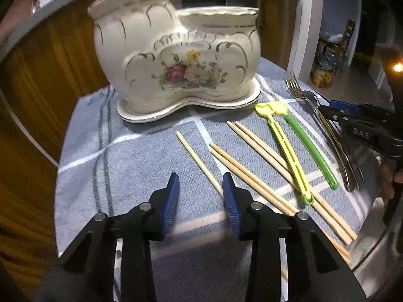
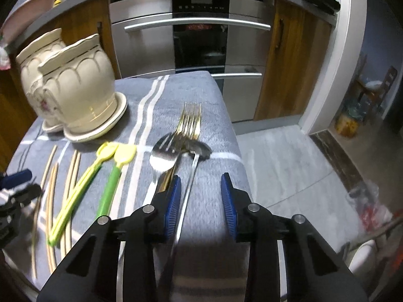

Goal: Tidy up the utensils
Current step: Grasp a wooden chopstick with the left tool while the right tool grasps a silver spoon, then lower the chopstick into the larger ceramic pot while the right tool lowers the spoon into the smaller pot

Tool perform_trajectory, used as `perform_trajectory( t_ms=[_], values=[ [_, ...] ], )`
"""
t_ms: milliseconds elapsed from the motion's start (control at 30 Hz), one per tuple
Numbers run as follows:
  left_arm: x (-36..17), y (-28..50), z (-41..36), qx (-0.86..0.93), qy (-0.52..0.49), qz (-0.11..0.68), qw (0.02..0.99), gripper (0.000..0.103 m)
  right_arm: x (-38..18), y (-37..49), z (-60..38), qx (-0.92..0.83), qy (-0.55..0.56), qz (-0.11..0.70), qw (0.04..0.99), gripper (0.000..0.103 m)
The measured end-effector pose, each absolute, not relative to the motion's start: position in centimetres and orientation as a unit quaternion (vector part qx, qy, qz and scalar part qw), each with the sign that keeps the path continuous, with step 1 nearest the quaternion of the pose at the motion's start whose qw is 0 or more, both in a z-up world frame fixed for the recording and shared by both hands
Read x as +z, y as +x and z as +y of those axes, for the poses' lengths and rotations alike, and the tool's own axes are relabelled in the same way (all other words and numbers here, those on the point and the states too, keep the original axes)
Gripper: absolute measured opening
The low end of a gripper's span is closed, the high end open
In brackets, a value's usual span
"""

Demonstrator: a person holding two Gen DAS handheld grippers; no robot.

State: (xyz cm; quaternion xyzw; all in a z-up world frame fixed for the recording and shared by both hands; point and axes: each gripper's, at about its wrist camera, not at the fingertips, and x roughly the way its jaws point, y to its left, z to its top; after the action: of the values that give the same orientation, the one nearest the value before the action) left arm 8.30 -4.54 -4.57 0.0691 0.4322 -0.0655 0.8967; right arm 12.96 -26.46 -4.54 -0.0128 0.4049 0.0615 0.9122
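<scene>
While the utensils lie spread on the grey striped cloth (image 1: 141,156) over your table, the landmark is the cream ceramic holder (image 1: 176,58), a two-chambered, scalloped piece with gilt lines and a flower spray on its side, standing on a matching saucer. Just in front of the holder lie pale wooden chopsticks (image 1: 252,176), one single stick (image 1: 199,161) nearest its base, then two pairs angled away. Across the farther pair rests a yellow plastic utensil (image 1: 289,156) with a slotted handle, and beside that a green-handled one (image 1: 312,151) with a yellow head. Farther from the holder, toward the cloth's edge, a gold-tined fork (image 2: 191,123) overlaps a steel spoon (image 2: 162,156) and another metal piece.

Your left hand-held gripper (image 1: 200,183) hovers partly open over bare cloth in front of the holder, gripping nothing. Your right hand-held gripper (image 2: 200,183) is likewise partly open; a steel handle (image 2: 186,196) runs beside its left pad, unclamped.
</scene>
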Motion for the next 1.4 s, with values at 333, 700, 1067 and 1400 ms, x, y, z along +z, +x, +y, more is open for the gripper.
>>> perform_trajectory(
  t_ms=[333, 700, 1067, 1400],
  values=[
    [-4.6, 10.2, -3.7, -0.082, 0.077, 0.446, 0.888, 0.01, -4.7, 14.2, -26.4, 0.073, 0.008, 0.399, 0.914, 0.005],
    [-4.0, 9.1, -1.6, -0.11, 0.086, 0.434, 0.89, 0.004, -3.0, 11.8, -27.6, 0.099, 0.042, 0.354, 0.929, 0.004],
    [-0.3, 5.5, -0.8, -0.151, 0.07, 0.325, 0.931, 0.004, 1.7, 7.1, -27.1, 0.157, 0.039, 0.235, 0.958, 0.004],
    [3.3, 3.5, 1.1, -0.157, 0.044, 0.234, 0.958, 0.004, 5.4, 4.0, -24.7, 0.182, 0.009, 0.137, 0.974, 0.002]
  ],
)
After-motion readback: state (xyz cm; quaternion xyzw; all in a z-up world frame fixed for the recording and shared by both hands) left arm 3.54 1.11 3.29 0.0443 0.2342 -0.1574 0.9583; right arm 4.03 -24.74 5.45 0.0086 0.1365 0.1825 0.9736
